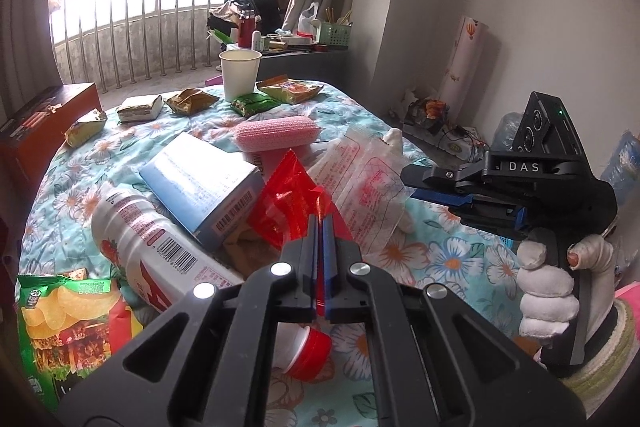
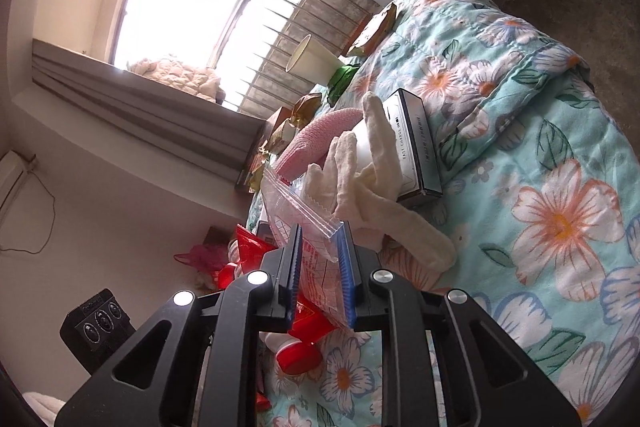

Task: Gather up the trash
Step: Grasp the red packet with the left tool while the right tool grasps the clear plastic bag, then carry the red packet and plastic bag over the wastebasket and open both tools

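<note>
Red wrapper (image 1: 288,203) is pinched tight in the left gripper (image 1: 321,227), just above the pile on the bed (image 1: 452,259). The right gripper (image 2: 318,255) has its fingers apart around a clear plastic bag (image 2: 296,211), not squeezing yet. Most trash still waits: 1 paper cup (image 1: 239,73), 1 white bottle (image 1: 148,243), 1 chip bag (image 1: 68,323), 1 blue box (image 1: 200,183), and 5 small snack packs.
</note>
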`<state>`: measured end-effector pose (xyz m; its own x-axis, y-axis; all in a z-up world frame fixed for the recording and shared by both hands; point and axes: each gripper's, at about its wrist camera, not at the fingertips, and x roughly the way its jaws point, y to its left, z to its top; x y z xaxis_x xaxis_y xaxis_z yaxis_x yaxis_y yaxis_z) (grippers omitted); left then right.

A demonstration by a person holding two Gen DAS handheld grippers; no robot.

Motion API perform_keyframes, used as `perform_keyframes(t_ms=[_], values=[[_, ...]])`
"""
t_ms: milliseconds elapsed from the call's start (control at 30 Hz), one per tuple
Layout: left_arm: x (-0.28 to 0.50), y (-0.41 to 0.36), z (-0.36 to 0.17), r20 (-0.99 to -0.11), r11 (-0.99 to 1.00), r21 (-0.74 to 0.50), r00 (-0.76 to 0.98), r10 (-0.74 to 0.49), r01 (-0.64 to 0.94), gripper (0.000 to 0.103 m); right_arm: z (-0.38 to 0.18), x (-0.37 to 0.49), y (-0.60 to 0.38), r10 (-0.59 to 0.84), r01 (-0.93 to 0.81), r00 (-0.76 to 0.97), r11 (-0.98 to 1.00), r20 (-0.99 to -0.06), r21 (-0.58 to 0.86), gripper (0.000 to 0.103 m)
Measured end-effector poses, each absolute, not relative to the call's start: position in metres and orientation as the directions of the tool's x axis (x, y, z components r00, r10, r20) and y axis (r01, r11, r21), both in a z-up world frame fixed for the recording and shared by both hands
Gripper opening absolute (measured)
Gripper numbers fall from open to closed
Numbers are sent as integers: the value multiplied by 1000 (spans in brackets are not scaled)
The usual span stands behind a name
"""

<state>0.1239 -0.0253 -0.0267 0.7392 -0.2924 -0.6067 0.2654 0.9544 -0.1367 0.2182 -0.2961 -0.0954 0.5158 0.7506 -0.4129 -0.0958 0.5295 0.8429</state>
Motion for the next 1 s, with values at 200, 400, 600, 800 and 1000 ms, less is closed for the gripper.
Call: perform_keyframes(t_ms=[200, 400, 600, 800, 1000], values=[[118, -23, -17, -583, 954, -136, 756, -296, 269, 0, -94, 210, -303, 754, -98, 537, 503, -380, 859, 9], [110, -23, -1, -545, 948, -133, 778, -312, 287, 0, -86, 194, -320, 744, -102, 572, 482, -345, 870, 7], [104, -26, 13, -503, 940, -136, 796, -337, 313, 0, -76, 176, -342, 706, -94, 630, 483, -324, 870, 7], [101, -31, 24, -477, 931, -126, 802, -359, 342, 0, -70, 157, -365, 669, -86, 686, 464, -286, 881, 7], [99, -42, 32, -467, 928, -113, 806, -364, 354, 0, -67, 145, -382, 648, -89, 720, 441, -249, 893, 7]])
